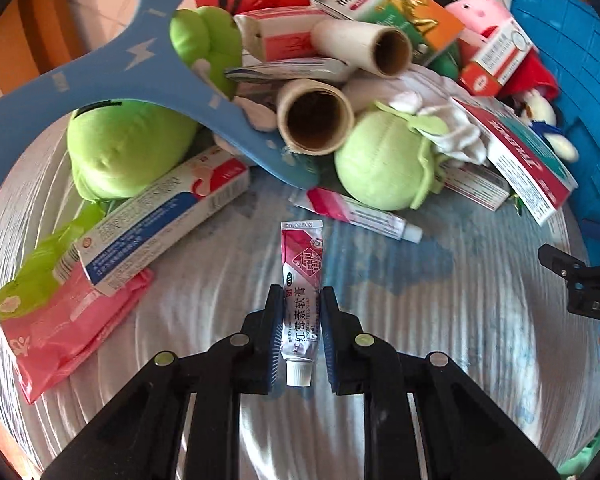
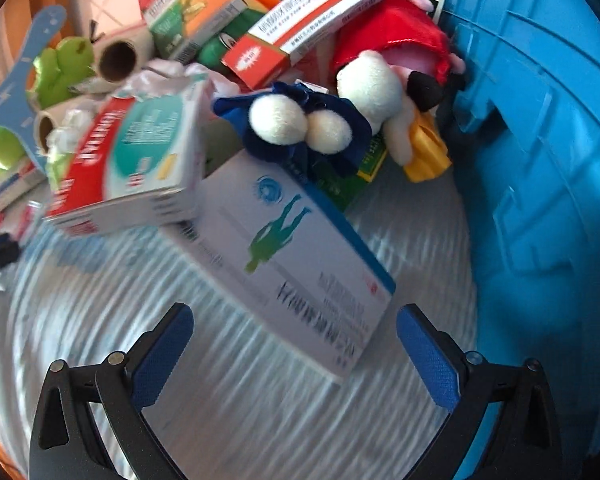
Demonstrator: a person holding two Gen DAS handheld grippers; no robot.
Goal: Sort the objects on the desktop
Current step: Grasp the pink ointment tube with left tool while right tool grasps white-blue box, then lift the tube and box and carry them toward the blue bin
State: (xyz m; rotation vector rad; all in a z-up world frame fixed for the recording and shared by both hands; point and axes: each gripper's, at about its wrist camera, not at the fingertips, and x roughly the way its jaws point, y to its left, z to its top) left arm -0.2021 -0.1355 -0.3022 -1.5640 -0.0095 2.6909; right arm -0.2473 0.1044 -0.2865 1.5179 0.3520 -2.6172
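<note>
Between the pads of the left claw (image 1: 300,320), at the lower middle of the left wrist view, a small ointment tube (image 1: 302,280) is gripped by its lower half, cap towards the camera, while it lies on the silvery table (image 1: 460,340). No earlier stage of sorting can be read from the frames; this pick is judged to be an early one, since nearly everything is left in one heap.

At the bottom of the right wrist view, the right claw (image 2: 294,354) is held wide and empty, with a white medicine box (image 2: 300,256) just ahead of its pads. A blue crate (image 2: 540,160) is seen at the right edge.

Beyond the tube, a second tube (image 1: 360,212), a long carton (image 1: 160,216), green plush toys (image 1: 380,168), cardboard rolls (image 1: 316,120) and a blue foam boomerang (image 1: 140,68) are piled together. Overlapping boxes and toys are judged likely to shift when single items are pulled out.
</note>
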